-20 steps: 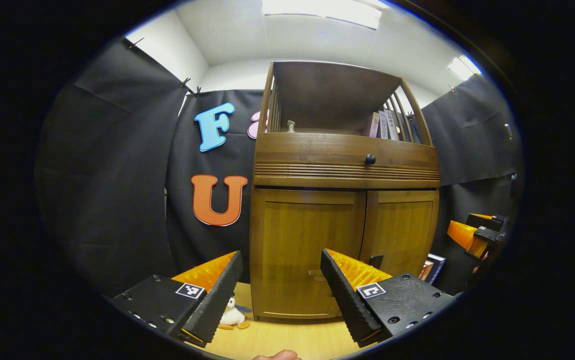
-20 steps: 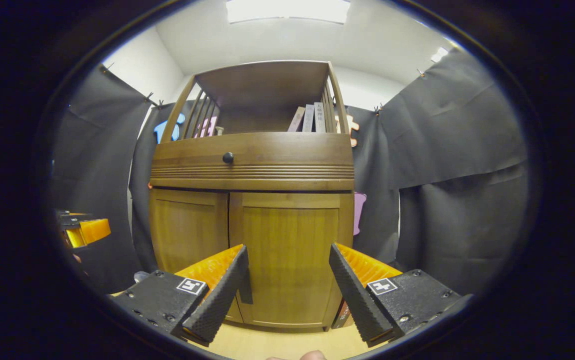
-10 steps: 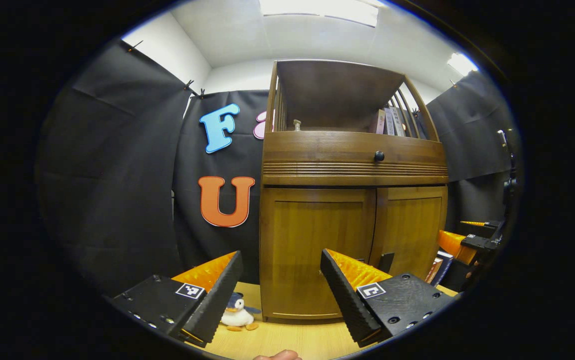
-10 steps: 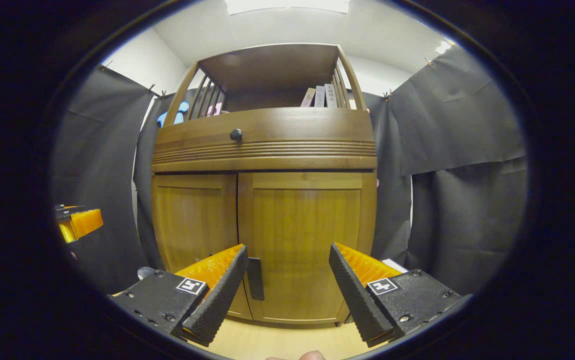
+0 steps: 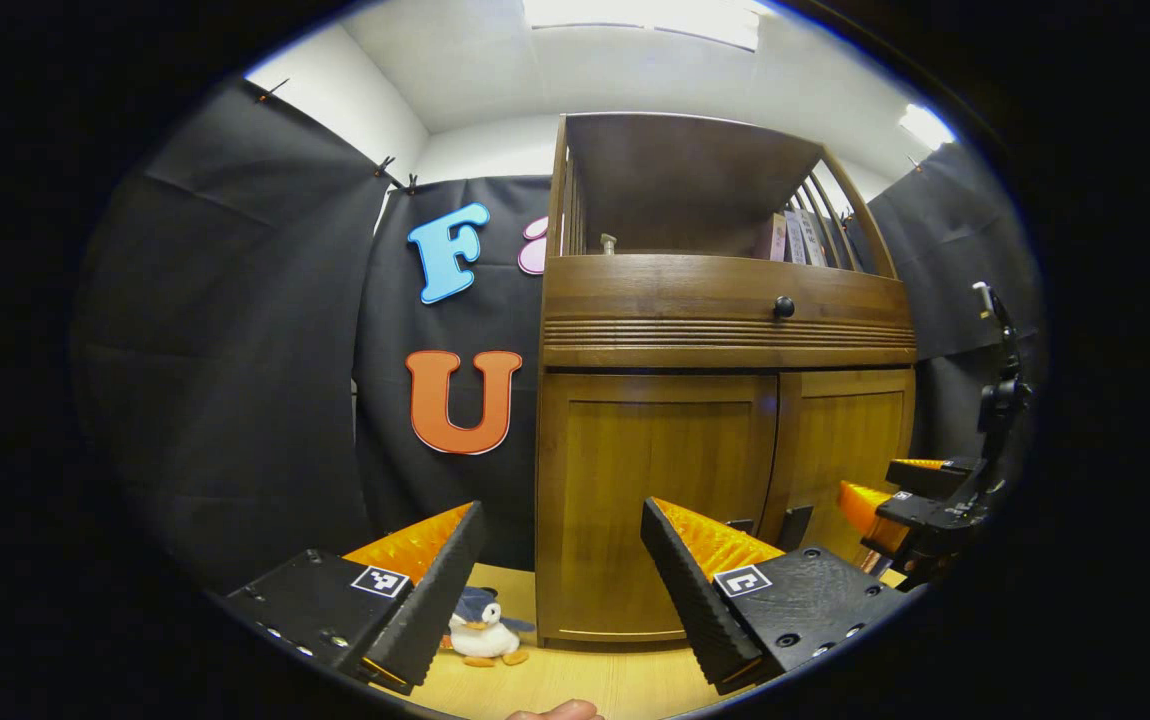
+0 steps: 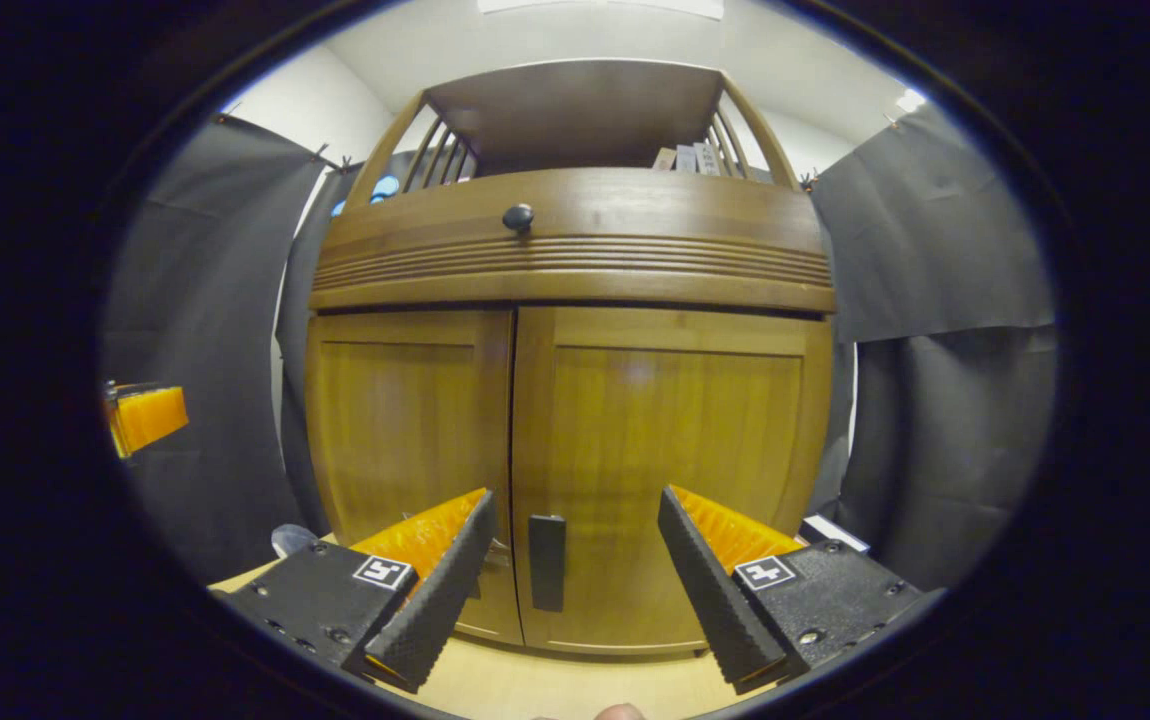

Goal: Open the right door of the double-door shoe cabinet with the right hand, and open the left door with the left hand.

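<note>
The wooden shoe cabinet (image 6: 575, 250) stands ahead with both doors closed. In the right gripper view the right door (image 6: 675, 470) carries a dark vertical handle (image 6: 546, 562), which lies between my right gripper's (image 6: 575, 560) open fingers, a short way ahead of them. The left door (image 6: 405, 440) sits beside it. In the left gripper view my left gripper (image 5: 563, 565) is open, farther back and left of the cabinet, with the left door (image 5: 655, 500) ahead. The right gripper (image 5: 910, 495) shows there near the right door's handle (image 5: 795, 525).
A drawer front with a round black knob (image 6: 517, 216) spans above the doors, and an open shelf with books (image 5: 800, 235) tops it. A small plush penguin (image 5: 483, 632) lies on the wooden floor (image 5: 555, 680) left of the cabinet. Black cloth walls surround the booth.
The right gripper has moved closer to the cabinet, its handle now between the fingers. The left gripper view has shifted left, with the cabinet drifting right. Both doors remain closed.
</note>
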The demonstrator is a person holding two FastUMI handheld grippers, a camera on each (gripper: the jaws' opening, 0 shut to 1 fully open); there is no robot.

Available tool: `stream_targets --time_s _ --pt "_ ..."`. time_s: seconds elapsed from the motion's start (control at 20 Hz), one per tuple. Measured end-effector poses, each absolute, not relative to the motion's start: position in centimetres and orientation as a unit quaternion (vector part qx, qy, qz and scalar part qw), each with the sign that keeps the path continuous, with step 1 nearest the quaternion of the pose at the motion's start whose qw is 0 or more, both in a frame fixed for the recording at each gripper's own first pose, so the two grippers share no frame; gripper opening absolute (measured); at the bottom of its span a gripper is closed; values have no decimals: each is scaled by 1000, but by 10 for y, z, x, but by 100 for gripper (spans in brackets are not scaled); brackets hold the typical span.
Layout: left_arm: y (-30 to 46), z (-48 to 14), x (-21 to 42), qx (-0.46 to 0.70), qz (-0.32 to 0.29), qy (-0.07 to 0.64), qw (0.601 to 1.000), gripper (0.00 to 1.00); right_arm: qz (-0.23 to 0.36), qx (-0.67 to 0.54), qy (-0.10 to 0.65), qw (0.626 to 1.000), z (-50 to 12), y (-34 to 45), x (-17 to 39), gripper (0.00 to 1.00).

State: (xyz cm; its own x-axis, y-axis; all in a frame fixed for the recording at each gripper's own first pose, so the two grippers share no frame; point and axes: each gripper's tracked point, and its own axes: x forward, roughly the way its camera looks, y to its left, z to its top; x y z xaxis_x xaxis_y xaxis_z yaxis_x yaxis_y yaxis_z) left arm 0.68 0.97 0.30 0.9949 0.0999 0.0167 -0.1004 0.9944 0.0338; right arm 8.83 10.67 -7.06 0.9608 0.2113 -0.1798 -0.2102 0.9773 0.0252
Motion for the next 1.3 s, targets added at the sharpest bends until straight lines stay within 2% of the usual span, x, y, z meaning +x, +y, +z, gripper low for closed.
stream_targets --time_s 0.3,0.45,0.7,0.85,1.1,1.3 --pt "26 -3 6 16 69 -3 997 95 117 7 143 983 -107 127 118 100" --pt "34 -4 3 16 81 -4 997 95 98 9 168 981 -129 132 131 96" --pt "49 -9 -3 15 102 4 995 95 94 15 204 974 -158 142 150 77" --pt "56 -11 -8 16 113 7 993 95 94 16 213 972 -167 146 157 69" --pt "62 -11 -15 19 121 10 992 95 84 26 221 971 -175 146 161 39" --pt "53 -7 -17 21 112 8 993 95 93 39 227 969 -177 146 158 34"
